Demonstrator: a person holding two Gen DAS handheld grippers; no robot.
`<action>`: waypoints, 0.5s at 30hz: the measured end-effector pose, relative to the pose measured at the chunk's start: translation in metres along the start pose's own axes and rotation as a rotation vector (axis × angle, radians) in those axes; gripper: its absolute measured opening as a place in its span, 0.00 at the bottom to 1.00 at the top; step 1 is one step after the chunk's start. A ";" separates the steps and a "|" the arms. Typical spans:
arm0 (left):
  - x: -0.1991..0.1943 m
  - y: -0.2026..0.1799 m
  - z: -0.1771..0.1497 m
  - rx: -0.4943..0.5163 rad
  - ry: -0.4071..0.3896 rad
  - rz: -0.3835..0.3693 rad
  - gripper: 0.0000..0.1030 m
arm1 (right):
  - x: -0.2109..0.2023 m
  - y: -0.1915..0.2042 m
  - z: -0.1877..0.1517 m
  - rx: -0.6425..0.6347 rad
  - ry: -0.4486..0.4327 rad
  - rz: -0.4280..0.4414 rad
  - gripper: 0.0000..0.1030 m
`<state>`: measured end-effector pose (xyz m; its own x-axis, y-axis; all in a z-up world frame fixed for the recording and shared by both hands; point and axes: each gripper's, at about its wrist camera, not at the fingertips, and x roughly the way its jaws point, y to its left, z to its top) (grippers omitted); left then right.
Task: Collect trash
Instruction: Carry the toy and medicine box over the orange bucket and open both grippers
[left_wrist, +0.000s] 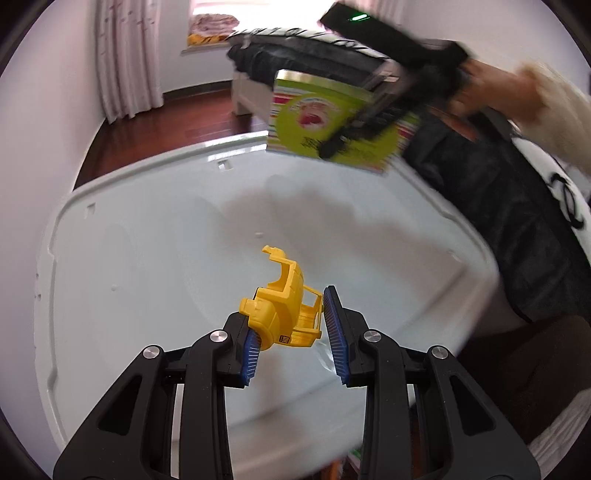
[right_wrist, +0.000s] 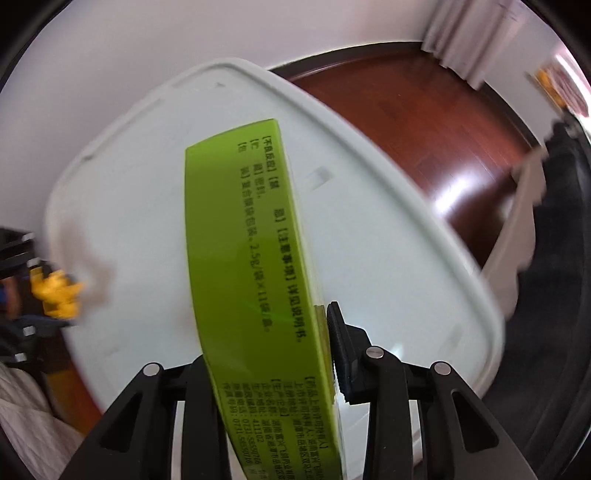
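Left gripper (left_wrist: 291, 328) clamps yellow toy piece (left_wrist: 282, 314) — right gripper (right_wrist: 295, 354) clamps green box (right_wrist: 255, 266) above white table (right_wrist: 388, 258).

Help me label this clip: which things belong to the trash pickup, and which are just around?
Job:
yellow plastic toy piece, in the left claw
green cardboard box, in the right claw

Around:
white plastic table
black coat
white curtain

Both grippers black plastic, angular linkage arms with triangular cutouts, round silver screw heads at the joints. Left gripper (left_wrist: 291, 332) has blue ribbed pads (left_wrist: 335, 325). Right gripper (right_wrist: 280, 350): black housing, small green light on top. Person's sleeve (left_wrist: 561, 110) cream, fuzzy knit.
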<state>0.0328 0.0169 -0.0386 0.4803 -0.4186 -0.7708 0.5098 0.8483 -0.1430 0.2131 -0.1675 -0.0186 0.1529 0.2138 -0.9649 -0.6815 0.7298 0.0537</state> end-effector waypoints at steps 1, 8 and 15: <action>-0.008 -0.009 -0.004 0.031 -0.011 0.023 0.30 | -0.016 0.024 -0.023 0.055 -0.016 0.032 0.33; -0.043 -0.064 -0.072 -0.002 0.094 -0.109 0.30 | -0.048 0.124 -0.190 0.406 -0.113 0.215 0.36; 0.014 -0.119 -0.174 0.028 0.397 -0.146 0.44 | 0.041 0.189 -0.288 0.602 0.000 0.212 0.36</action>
<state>-0.1451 -0.0333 -0.1406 0.0921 -0.3716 -0.9238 0.5736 0.7781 -0.2558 -0.1155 -0.2082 -0.1219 0.0587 0.3934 -0.9175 -0.1754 0.9089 0.3784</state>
